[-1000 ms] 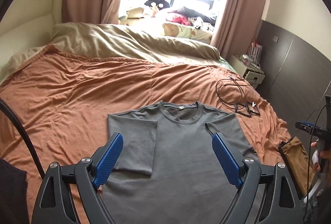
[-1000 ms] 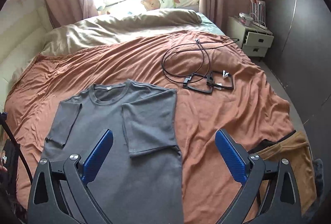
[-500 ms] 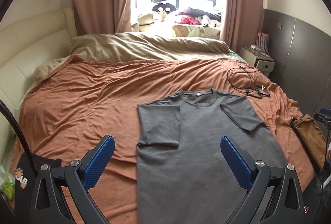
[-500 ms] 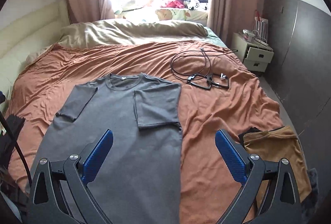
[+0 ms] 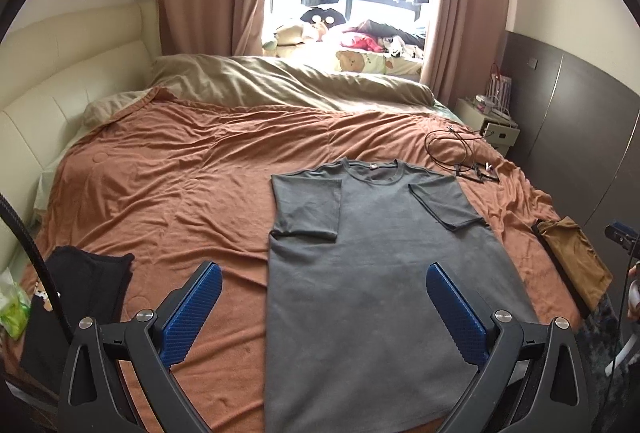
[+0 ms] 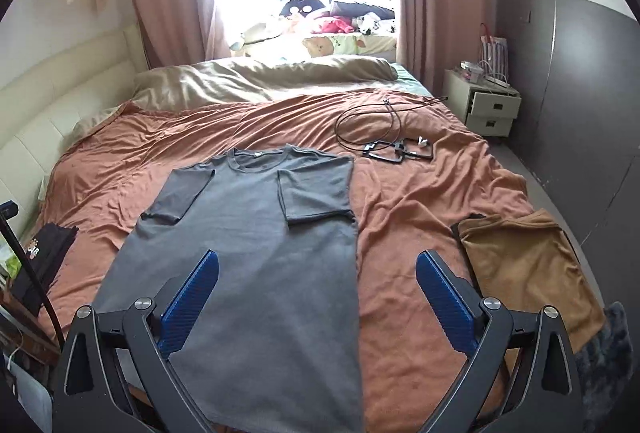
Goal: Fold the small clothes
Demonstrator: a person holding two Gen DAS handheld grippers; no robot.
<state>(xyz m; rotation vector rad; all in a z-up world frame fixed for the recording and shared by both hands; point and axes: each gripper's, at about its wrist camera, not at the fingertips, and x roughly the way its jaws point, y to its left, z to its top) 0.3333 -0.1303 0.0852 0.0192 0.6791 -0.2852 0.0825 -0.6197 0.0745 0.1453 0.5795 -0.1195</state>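
A grey short-sleeved cotton T-shirt [image 5: 376,273] lies flat, collar toward the window, on a bed covered with a rust-orange sheet [image 5: 180,193], both sleeves folded inward over the chest. The left claw [image 5: 324,307] hangs above the shirt's lower half with its blue ribbed pads spread as wide as they go and nothing between them, having just been opening. The right claw [image 6: 316,295] (likewise spread wide and empty) hovers over the shirt's right edge. A folded tan-brown garment [image 6: 524,265] rests at the bed's right side, well apart from the shirt; a folded black garment [image 5: 86,285] sits at the left edge. A coiled black cable [image 6: 368,127] lies beyond the collar, near a white bedside cabinet [image 6: 488,105].
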